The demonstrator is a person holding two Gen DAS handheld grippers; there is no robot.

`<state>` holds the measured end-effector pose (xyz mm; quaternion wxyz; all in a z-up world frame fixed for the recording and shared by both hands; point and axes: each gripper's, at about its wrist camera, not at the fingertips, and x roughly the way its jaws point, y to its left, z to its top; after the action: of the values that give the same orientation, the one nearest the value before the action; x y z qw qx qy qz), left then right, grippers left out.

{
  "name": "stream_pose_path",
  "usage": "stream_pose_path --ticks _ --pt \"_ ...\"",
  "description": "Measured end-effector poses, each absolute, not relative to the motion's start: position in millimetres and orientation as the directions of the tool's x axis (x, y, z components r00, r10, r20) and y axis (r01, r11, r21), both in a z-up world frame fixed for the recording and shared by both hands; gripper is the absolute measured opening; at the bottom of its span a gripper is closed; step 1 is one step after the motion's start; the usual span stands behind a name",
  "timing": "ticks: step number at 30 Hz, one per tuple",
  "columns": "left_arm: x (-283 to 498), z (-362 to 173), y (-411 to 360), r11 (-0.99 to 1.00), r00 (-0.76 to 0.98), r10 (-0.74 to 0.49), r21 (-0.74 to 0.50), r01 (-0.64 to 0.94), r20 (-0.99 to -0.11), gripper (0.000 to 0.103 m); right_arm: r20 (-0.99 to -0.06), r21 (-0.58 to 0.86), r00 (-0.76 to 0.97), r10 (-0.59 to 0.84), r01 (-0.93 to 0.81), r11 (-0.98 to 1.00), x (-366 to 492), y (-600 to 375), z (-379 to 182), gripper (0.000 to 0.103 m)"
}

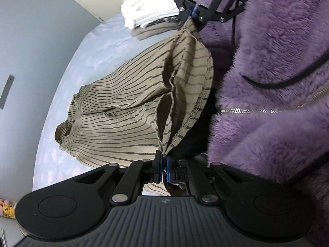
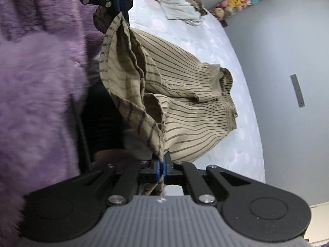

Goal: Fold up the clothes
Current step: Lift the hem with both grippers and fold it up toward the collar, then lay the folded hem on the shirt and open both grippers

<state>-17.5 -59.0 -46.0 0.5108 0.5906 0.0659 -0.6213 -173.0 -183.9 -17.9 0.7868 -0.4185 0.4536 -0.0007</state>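
1. A bed (image 1: 98, 47) with a smooth pale blue sheet printed with faint pink patches fills the background, under plain grey-blue walls.
2. One tan striped shirt (image 1: 123, 111), of thin woven cloth with narrow dark lines and a stitched hem, hangs in soft folds between the two tools; its collar end rests on the sheet.
3. The left hand-held gripper (image 1: 163, 165), matte black with blue pads, is pressed together on one corner of the shirt's hem.
4. The right hand-held gripper (image 2: 160, 167), of the same build, pinches the other corner, the cloth bunched between its pads.
5. A person's fluffy purple fleece jacket (image 1: 277, 61), with one metal zipper, is close behind the shirt.
6. One stack of folded clothes (image 1: 148, 14), white on top of beige, sits on the bed.
7. One crumpled pale garment (image 2: 178, 10) lies farther off, and a row of plush toys (image 2: 242, 0) lines the wall.
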Motion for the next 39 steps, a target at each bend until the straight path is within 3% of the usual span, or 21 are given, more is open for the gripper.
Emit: stream_pose_path --ticks 8,19,28,39 --pt "12 -33 -89 -0.476 0.228 -0.542 0.519 0.71 -0.809 0.002 -0.724 -0.638 0.579 -0.374 -0.358 0.682 -157 -206 -13 0.003" --pt "81 -15 -175 -0.46 0.309 -0.522 0.567 0.683 -0.795 0.002 -0.715 -0.66 0.568 -0.408 -0.359 0.66 -68 -274 -4 0.003" --pt "162 -47 -256 -0.412 0.327 -0.482 0.54 0.735 -0.813 0.002 -0.749 -0.622 0.537 -0.389 -0.367 0.692 23 -339 -32 0.004" --pt "262 -126 -342 -0.346 0.233 -0.377 0.37 0.862 -0.896 0.002 -0.853 -0.442 0.446 -0.271 -0.343 0.829 129 -420 -109 0.004"
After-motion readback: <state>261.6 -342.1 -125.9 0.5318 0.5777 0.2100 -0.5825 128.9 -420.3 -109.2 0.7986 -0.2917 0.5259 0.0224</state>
